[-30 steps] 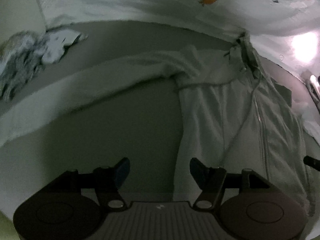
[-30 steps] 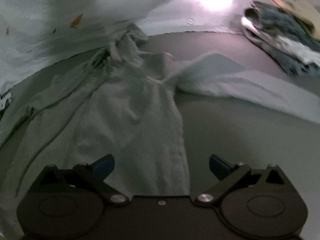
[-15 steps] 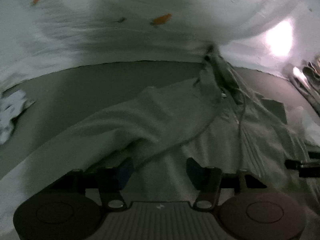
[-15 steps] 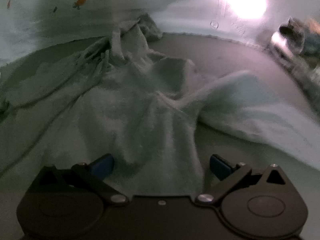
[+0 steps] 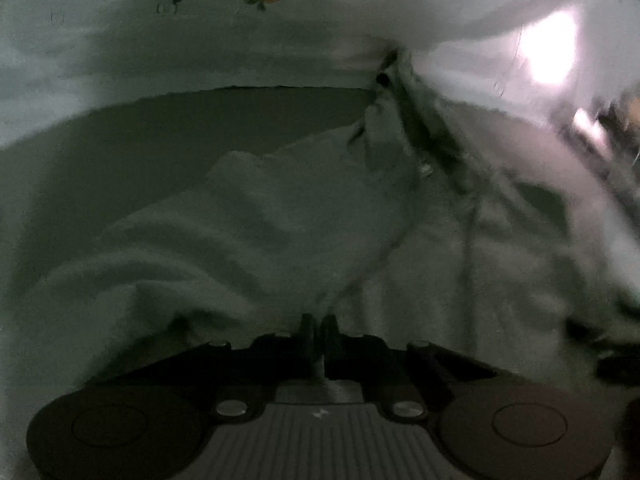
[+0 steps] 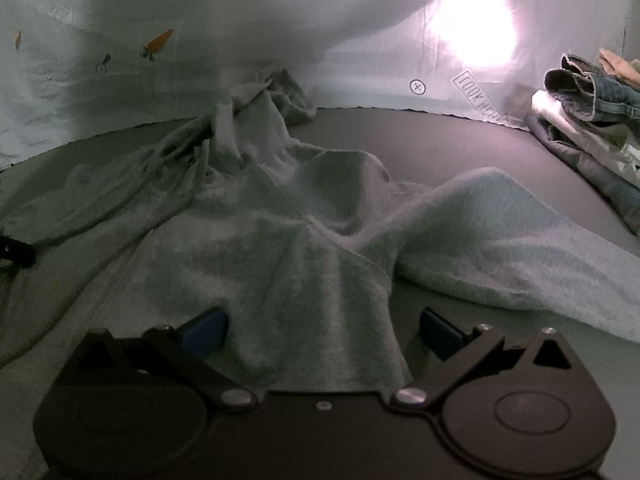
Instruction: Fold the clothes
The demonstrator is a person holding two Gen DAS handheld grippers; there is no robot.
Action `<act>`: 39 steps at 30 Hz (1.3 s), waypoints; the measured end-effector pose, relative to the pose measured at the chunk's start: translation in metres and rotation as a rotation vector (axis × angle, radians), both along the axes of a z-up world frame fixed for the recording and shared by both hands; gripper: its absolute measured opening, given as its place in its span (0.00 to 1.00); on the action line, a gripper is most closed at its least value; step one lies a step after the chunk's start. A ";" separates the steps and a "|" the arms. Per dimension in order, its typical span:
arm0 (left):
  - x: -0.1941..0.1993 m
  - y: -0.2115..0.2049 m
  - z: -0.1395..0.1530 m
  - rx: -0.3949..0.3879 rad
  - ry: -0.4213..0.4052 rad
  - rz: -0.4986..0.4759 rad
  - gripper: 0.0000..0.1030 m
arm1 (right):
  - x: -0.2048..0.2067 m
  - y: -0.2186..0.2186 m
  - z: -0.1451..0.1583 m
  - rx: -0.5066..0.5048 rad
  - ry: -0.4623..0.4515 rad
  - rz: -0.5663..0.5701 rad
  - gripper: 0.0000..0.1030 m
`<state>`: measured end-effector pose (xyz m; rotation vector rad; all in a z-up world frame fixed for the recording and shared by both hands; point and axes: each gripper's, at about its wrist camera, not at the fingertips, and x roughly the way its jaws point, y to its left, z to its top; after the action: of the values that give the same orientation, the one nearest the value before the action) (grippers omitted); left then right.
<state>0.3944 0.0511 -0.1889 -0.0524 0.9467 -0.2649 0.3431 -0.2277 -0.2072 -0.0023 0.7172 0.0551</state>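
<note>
- Here the left gripper (image 5: 319, 326) has its fingers pressed together on a bunched edge of the pale hoodie (image 5: 280, 216), low against the dark surface (image 5: 120, 152).
- The right gripper (image 6: 322, 330) stands spread wide, with the hoodie's hem lying between its blue pads (image 6: 206, 327), not pinched.
- The hoodie lies rumpled, one sleeve (image 6: 500, 232) trailing right, zip (image 6: 116, 276) to the left.
- A stack of folded clothes (image 6: 592, 120) sits well apart at the right.
- Judging by this, a grasp for a fold is in hand; next the right claw should close on the hem.
</note>
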 end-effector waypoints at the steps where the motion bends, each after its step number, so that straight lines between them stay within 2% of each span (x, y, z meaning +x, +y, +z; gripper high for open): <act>1: -0.002 -0.001 0.004 -0.046 0.007 0.005 0.04 | 0.000 0.000 0.000 0.001 -0.001 0.000 1.00; 5: -0.012 -0.007 0.022 -0.232 0.033 0.027 0.05 | 0.000 0.000 0.001 0.002 -0.002 0.000 1.00; 7: -0.017 -0.009 0.030 -0.324 0.046 0.038 0.12 | -0.001 0.000 0.000 0.002 -0.002 0.000 1.00; 8: -0.020 -0.011 0.032 -0.340 0.056 0.041 0.18 | -0.001 0.000 0.001 0.003 -0.002 0.000 1.00; 9: -0.023 -0.015 0.028 -0.284 0.071 0.038 0.29 | -0.001 0.000 0.001 0.003 -0.002 0.000 1.00; 10: -0.026 -0.019 0.024 -0.227 0.086 0.034 0.35 | -0.001 0.000 0.001 0.004 -0.002 0.000 1.00; 11: -0.029 -0.021 0.020 -0.180 0.100 0.037 0.36 | -0.001 0.000 0.001 0.004 -0.002 0.000 1.00; 12: -0.033 -0.018 0.018 -0.170 0.111 0.053 0.39 | -0.001 0.000 0.001 0.005 -0.002 0.000 1.00; 15: -0.046 -0.002 0.018 -0.200 0.115 0.112 0.60 | -0.001 0.000 0.002 0.007 0.003 0.001 1.00; 19: -0.057 0.014 0.026 -0.203 0.085 0.187 0.63 | 0.003 -0.006 0.010 0.013 0.072 0.020 1.00; 21: -0.065 0.019 0.027 -0.204 0.085 0.232 0.69 | -0.002 -0.018 0.015 0.036 0.091 -0.018 0.99; 25: -0.087 0.014 0.024 -0.200 0.122 0.280 0.76 | -0.026 -0.071 0.023 0.084 0.081 -0.158 0.98; 27: -0.098 0.010 0.022 -0.196 0.141 0.302 0.78 | -0.039 -0.103 0.023 0.063 0.080 -0.246 0.95; 32: -0.128 -0.012 0.005 -0.155 0.192 0.342 0.83 | -0.077 -0.206 0.023 0.088 0.071 -0.502 0.90; 34: -0.137 -0.022 -0.003 -0.114 0.187 0.339 0.86 | -0.091 -0.245 0.022 0.085 0.058 -0.602 0.88; 35: -0.142 -0.030 -0.004 -0.077 0.161 0.324 0.89 | -0.095 -0.261 0.022 0.066 0.053 -0.637 0.87; 37: -0.147 -0.045 -0.007 0.004 0.158 0.292 0.97 | -0.103 -0.292 0.022 0.028 0.041 -0.697 0.86; 39: -0.151 -0.059 -0.013 0.076 0.159 0.270 1.00 | -0.108 -0.321 0.019 0.023 0.029 -0.742 0.86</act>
<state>0.2435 -0.0081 -0.2014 -0.1321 1.0944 0.0255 0.2355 -0.5483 -0.1881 0.2857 0.7101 -0.6476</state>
